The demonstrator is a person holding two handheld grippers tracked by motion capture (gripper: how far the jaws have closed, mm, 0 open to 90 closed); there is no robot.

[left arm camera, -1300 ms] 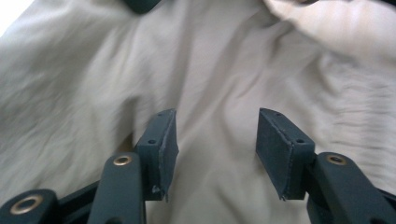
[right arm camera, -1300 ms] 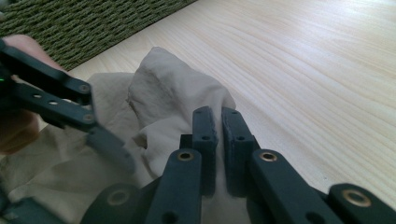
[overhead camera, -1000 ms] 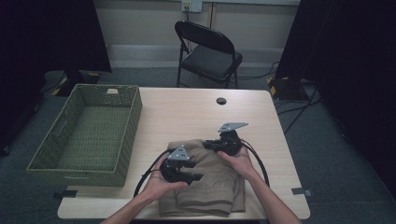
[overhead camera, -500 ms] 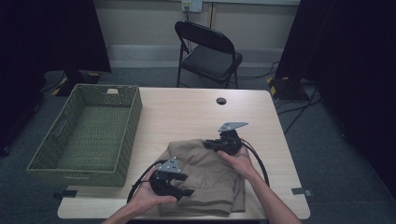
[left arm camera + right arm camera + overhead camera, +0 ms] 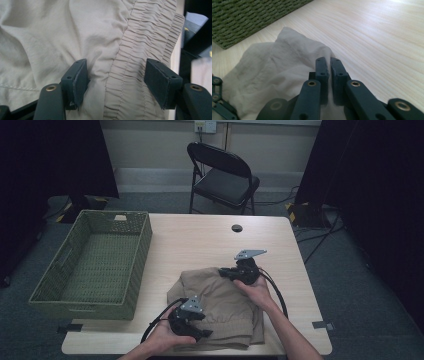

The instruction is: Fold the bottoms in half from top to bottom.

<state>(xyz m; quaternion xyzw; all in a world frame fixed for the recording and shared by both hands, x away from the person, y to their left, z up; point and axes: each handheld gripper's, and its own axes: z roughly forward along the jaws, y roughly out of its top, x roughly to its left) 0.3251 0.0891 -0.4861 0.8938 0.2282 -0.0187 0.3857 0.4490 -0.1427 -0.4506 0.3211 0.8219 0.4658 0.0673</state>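
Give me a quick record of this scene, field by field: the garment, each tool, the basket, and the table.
garment: tan garment, rumpled, near edge of the table; gathered elastic band visible
left tool: left tool, jaws have just been opening, standing apart over the elastic band, pads not pressing
right tool: right tool, jaws shut on a fold of the garment at its far edge
basket: green woven basket, left of the garment, nothing inside
table: light wooden table, dark round spot near its far edge

I see tan cloth (image 5: 225,302) with a gathered, stitched band, a green woven basket (image 5: 92,265), pale wood-grain desk (image 5: 200,240), black claws.
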